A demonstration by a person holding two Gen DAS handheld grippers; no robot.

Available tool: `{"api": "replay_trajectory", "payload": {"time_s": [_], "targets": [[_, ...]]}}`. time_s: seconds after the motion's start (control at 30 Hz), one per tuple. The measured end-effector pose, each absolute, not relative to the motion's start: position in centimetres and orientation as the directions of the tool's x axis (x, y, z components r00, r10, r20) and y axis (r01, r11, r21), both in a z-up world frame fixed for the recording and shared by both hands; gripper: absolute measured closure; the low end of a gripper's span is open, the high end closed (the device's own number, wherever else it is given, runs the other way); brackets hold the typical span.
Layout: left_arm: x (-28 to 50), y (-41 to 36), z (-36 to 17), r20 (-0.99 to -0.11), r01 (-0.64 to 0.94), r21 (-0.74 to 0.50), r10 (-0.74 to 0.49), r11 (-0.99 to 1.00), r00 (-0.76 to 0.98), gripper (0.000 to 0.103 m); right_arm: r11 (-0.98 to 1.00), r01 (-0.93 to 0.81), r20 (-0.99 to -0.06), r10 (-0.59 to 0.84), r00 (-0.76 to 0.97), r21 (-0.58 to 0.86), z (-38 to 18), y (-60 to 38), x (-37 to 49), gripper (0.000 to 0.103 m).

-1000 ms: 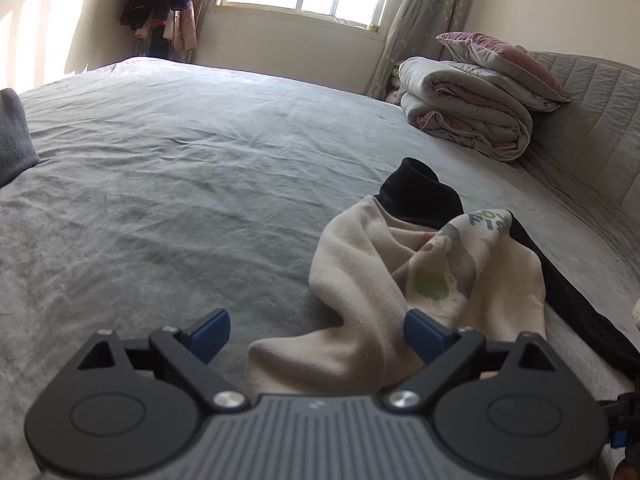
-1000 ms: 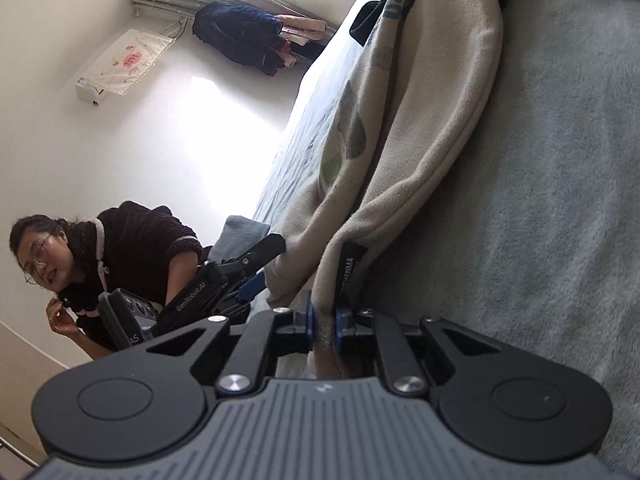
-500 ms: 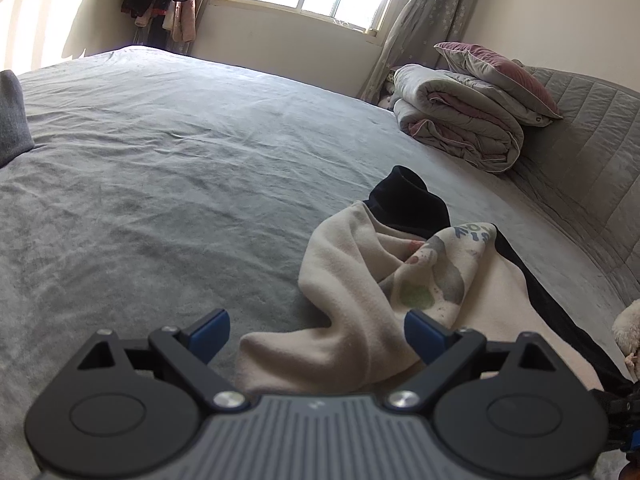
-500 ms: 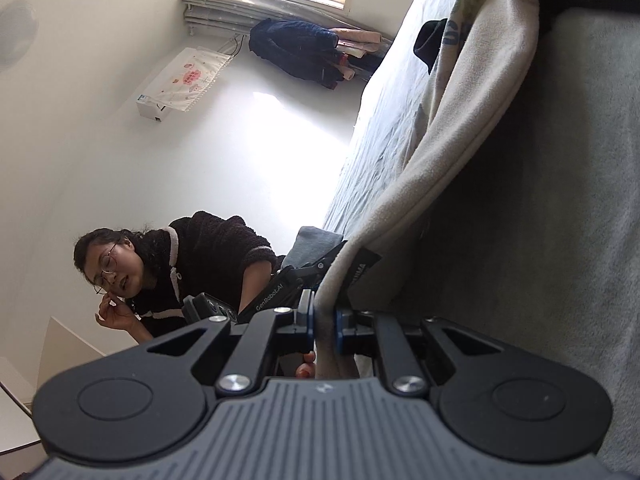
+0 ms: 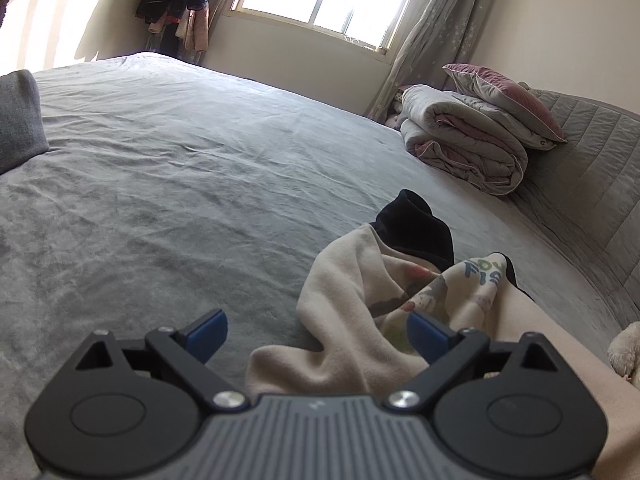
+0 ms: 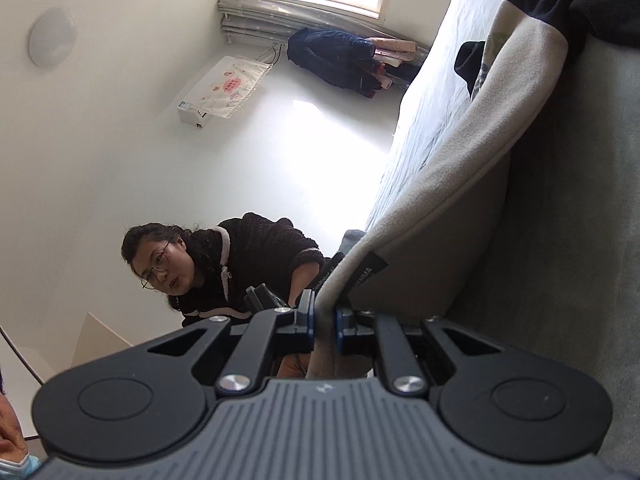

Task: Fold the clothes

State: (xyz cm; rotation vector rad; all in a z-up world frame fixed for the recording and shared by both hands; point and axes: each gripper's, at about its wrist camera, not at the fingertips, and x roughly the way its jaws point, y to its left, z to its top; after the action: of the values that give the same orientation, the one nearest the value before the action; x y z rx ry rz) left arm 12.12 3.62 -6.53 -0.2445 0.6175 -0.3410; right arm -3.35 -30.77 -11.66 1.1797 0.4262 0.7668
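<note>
Hem of crumpled cream fleece garment (image 6: 460, 184) clamped by right gripper (image 6: 324, 326); left gripper (image 5: 316, 334) spread, empty; folding barely begun, garment unflattened.

Your right gripper (image 6: 324, 330) has swung away from the bed, so the cream sweater (image 6: 460, 184) hem it clamps now stretches taut instead of sagging. In the left wrist view, the garment's near edge has flattened and spread toward the lower right corner.
</note>
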Motion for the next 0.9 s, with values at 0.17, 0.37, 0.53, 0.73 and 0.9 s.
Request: {"api": "replay_trajectory", "payload": {"time_s": [0.17, 0.37, 0.53, 0.73, 0.9], "targets": [[12.1, 3.6, -6.6, -0.522, 0.234, -0.324, -0.379, 0.917, 0.764, 0.006, 0.124, -0.295, 0.12, 0.716, 0.688, 0.948, -12.3, -31.5, -6.5, 0.09], [12.2, 3.7, -6.5, -0.52, 0.222, -0.332, -0.374, 0.917, 0.768, 0.006, 0.105, -0.299, 0.14, 0.709, 0.691, 0.948, -12.6, -31.8, -9.7, 0.09], [12.1, 4.0, -6.6, -0.524, 0.209, -0.335, -0.366, 0.919, 0.769, 0.006, 0.085, -0.284, 0.145, 0.702, 0.697, 0.955, -13.1, -31.9, -11.9, 0.09], [12.3, 4.2, -6.8, -0.531, 0.19, -0.333, -0.35, 0.924, 0.772, 0.006, 0.167, -0.258, 0.071, 0.697, 0.714, 0.952, -13.0, -32.2, -13.3, 0.09], [12.4, 4.0, -6.9, -0.553, 0.209, -0.317, -0.36, 0.925, 0.751, 0.006, 0.307, -0.18, -0.062, 0.638, 0.768, 0.935, -13.0, -32.6, -12.6, 0.085]]}}
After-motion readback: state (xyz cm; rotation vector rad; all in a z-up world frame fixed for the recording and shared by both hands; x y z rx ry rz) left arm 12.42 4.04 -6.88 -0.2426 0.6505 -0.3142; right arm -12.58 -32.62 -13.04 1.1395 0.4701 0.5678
